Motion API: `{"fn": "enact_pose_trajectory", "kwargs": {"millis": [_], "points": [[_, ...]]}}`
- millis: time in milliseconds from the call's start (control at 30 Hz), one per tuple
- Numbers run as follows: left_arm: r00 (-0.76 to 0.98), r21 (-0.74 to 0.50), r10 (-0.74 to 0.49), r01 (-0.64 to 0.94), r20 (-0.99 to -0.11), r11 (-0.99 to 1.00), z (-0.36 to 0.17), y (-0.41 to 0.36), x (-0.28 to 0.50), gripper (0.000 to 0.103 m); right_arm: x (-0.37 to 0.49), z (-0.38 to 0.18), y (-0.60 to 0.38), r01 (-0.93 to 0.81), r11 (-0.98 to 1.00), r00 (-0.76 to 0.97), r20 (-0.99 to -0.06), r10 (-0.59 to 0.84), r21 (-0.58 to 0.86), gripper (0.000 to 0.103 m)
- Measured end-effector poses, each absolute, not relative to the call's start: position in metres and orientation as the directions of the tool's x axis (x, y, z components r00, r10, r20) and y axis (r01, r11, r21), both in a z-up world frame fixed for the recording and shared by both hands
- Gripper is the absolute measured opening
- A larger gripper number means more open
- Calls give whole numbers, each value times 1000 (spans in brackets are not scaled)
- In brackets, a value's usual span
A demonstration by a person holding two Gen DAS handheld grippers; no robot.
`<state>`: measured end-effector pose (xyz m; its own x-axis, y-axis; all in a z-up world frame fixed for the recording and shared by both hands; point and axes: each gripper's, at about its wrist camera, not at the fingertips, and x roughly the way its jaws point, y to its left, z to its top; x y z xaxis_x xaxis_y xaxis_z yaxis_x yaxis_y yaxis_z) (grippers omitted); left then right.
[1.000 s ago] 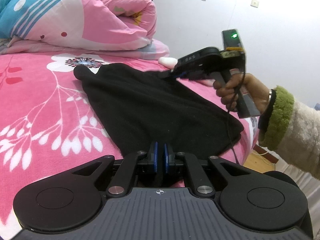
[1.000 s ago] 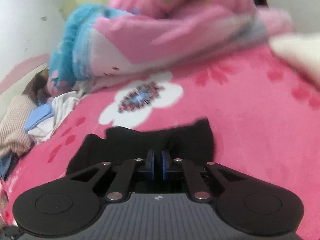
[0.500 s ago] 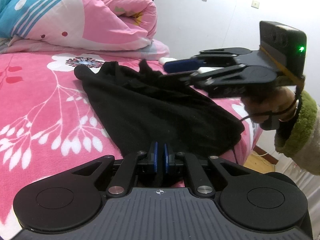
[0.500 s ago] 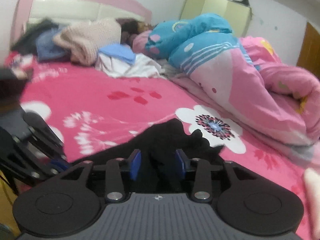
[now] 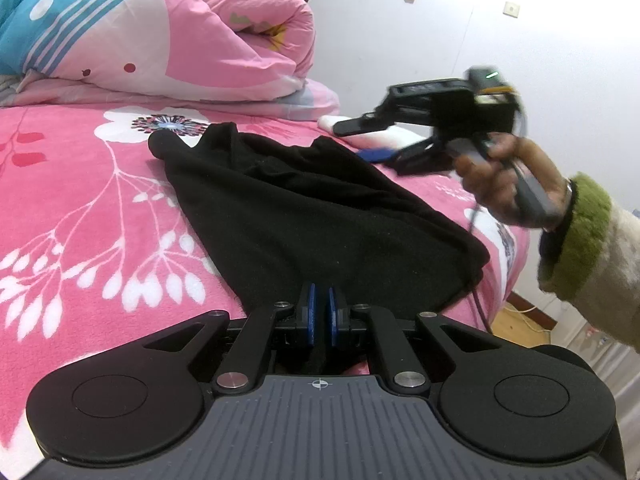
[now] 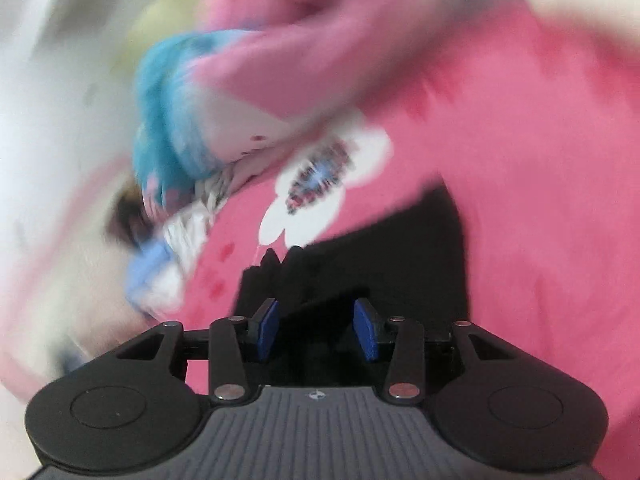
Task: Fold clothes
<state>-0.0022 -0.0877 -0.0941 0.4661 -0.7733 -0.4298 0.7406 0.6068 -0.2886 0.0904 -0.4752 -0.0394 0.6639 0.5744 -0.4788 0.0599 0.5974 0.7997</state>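
Note:
A black garment (image 5: 312, 216) lies spread on the pink flowered bed (image 5: 80, 208). My left gripper (image 5: 320, 314) is shut on its near edge, with black cloth pinched between the blue pads. My right gripper (image 6: 316, 328) is open, its blue pads wide apart over the garment's far end (image 6: 372, 264); nothing is between them. In the left wrist view the right gripper (image 5: 380, 142) hovers open just past the garment's far right edge, held in a hand with a green cuff. The right wrist view is blurred by motion.
A rolled pink and blue quilt (image 5: 160, 32) lies at the head of the bed. A white wall (image 5: 480, 40) stands behind. The bed's right edge (image 5: 508, 256) drops to the floor. A pile of other clothes (image 6: 176, 232) shows blurred in the right wrist view.
My right gripper has opened, let go of the garment's far end and swung away to the right. The far end has dropped flat. My left gripper has kept its hold and place.

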Motion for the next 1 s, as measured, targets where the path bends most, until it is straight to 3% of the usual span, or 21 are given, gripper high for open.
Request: {"fn": "enact_pose_trajectory", "kwargs": {"millis": [67, 200, 267, 300, 333, 600, 1000], "points": [[466, -289, -773, 741, -430, 607, -94, -88, -2, 6, 105, -58, -484, 132, 473, 635, -441, 634, 871, 44], [466, -288, -774, 741, -429, 606, -94, -87, -2, 7, 125, -67, -473, 126, 488, 586, -461, 666, 864, 42], [466, -289, -774, 741, -429, 606, -94, -87, -2, 7, 128, -62, -463, 80, 537, 592, -473, 653, 840, 31], [465, -291, -774, 740, -430, 606, -94, -87, -2, 7, 128, -58, -460, 53, 566, 598, -480, 642, 823, 12], [464, -293, -775, 740, -430, 606, -94, -87, -2, 7, 125, -51, -457, 21, 608, 617, -489, 617, 794, 3], [461, -308, -777, 734, -429, 606, -93, -85, -1, 6, 112, 1, -454, -101, 868, 804, -474, 358, 486, 2], [461, -306, -777, 735, -428, 605, -93, -85, 0, 6, 133, -37, -475, 39, 907, 792, -566, 228, 420, 1]]}}
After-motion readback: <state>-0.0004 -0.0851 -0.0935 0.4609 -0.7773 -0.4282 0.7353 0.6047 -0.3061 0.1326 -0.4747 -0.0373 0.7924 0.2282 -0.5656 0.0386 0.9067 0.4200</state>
